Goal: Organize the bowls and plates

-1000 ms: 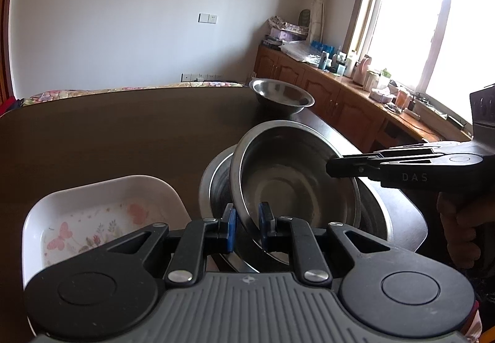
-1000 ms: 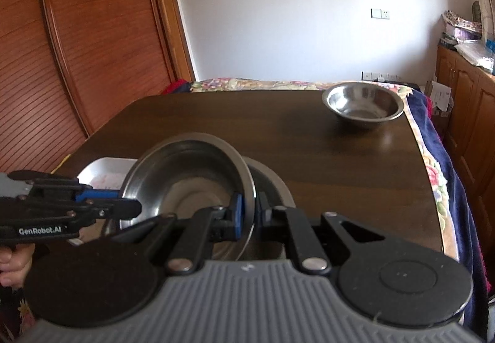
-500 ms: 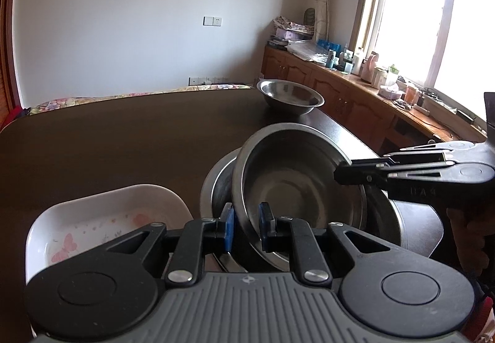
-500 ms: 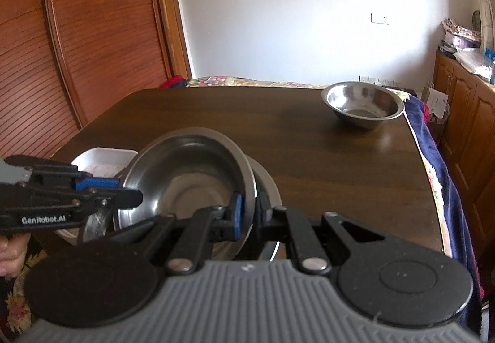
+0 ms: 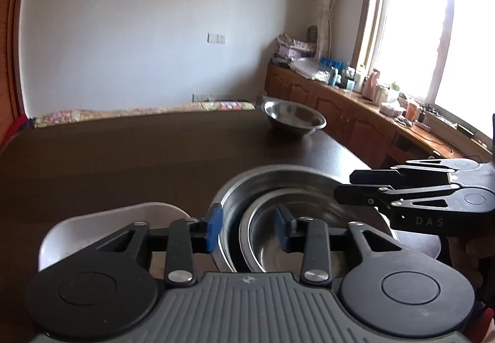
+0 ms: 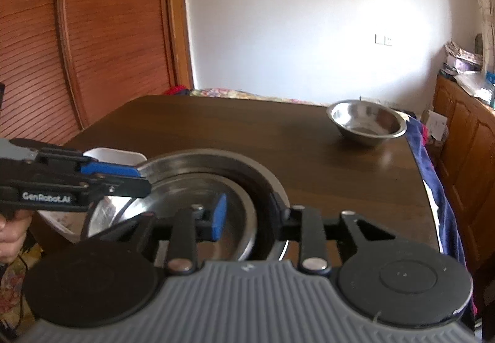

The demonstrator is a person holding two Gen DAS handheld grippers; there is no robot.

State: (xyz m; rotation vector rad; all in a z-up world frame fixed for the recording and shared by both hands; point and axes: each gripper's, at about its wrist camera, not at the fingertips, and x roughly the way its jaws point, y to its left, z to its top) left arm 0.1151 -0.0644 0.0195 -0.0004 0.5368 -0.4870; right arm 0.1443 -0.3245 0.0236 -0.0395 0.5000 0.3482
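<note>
A smaller steel bowl (image 5: 278, 237) (image 6: 198, 213) sits nested inside a larger steel bowl (image 5: 272, 182) (image 6: 216, 160) near the table's front edge. My left gripper (image 5: 249, 230) is open, its fingers on either side of the nested rims at the left. My right gripper (image 6: 247, 216) is open over the right side of the same bowls, and also shows in the left wrist view (image 5: 352, 188). A third steel bowl (image 5: 292, 117) (image 6: 366, 123) stands alone at the far right corner. A white flowered dish (image 5: 102, 228) (image 6: 111, 156) lies left of the stack.
The dark wooden table (image 5: 123, 151) (image 6: 232, 126) stretches back toward a flowered cloth. A wooden cabinet (image 5: 355, 114) with clutter runs under the window on the right. A wooden slatted door (image 6: 77, 49) stands to the left. A blue cloth (image 6: 433, 182) hangs off the right edge.
Both grippers opened and let go of the tilted steel bowl. It has dropped flat into the larger bowl. Both grippers have sunk lower toward the table.
</note>
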